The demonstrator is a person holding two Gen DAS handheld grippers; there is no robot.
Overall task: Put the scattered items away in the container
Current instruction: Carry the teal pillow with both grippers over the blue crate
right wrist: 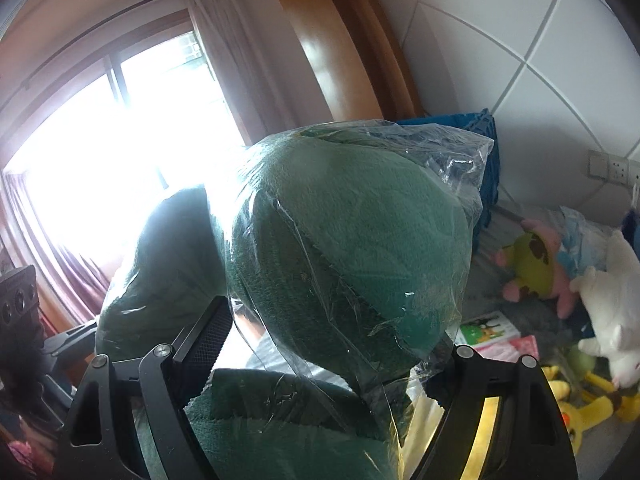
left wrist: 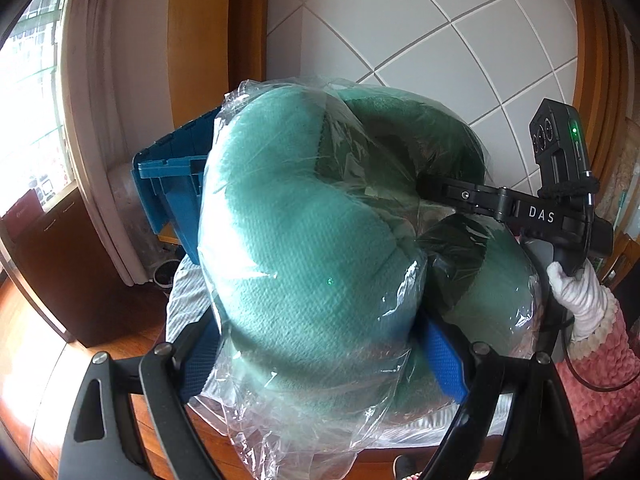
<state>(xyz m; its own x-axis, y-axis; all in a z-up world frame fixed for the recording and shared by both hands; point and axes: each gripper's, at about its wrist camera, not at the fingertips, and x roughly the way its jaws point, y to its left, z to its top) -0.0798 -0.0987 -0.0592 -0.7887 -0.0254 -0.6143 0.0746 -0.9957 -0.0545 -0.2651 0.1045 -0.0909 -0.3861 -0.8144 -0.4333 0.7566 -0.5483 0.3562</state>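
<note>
White tiled wall [left wrist: 420,32] and wood trim behind, bright window [right wrist: 120,152] with curtain [right wrist: 240,52] to one side, wood floor [left wrist: 36,380] below

Your left gripper [left wrist: 320,364] is clamped on the pillow [left wrist: 304,240] – a green U-shaped cushion in a clear plastic bag [left wrist: 288,420]. Blue pads press into the bagged fabric on both sides; the pillow fills most of the left wrist view and is held up off any surface

Your right gripper [right wrist: 320,360] grips the same pillow from the other side. In the left view its black fingers reach into the fold between the two lobes, and your white-gloved hand [left wrist: 576,284] with the pink sleeve [left wrist: 600,380] holds the handle. In the right wrist view the jaws stand wide with the bagged pillow wedged between them; left pad bears on the fabric, right pad's contact is hidden by plastic

Blue crate [left wrist: 172,184] sits behind the pillow, against the wall, partly hidden by it. Pillow is near it but not inside

On the bed [right wrist: 532,320] to the right of the right view, well apart from the pillow: a pink-and-green plush [right wrist: 536,268], a white plush [right wrist: 612,296], yellow plush [right wrist: 592,404], a small box [right wrist: 488,330]. Wall sockets [right wrist: 612,170] above them
</note>
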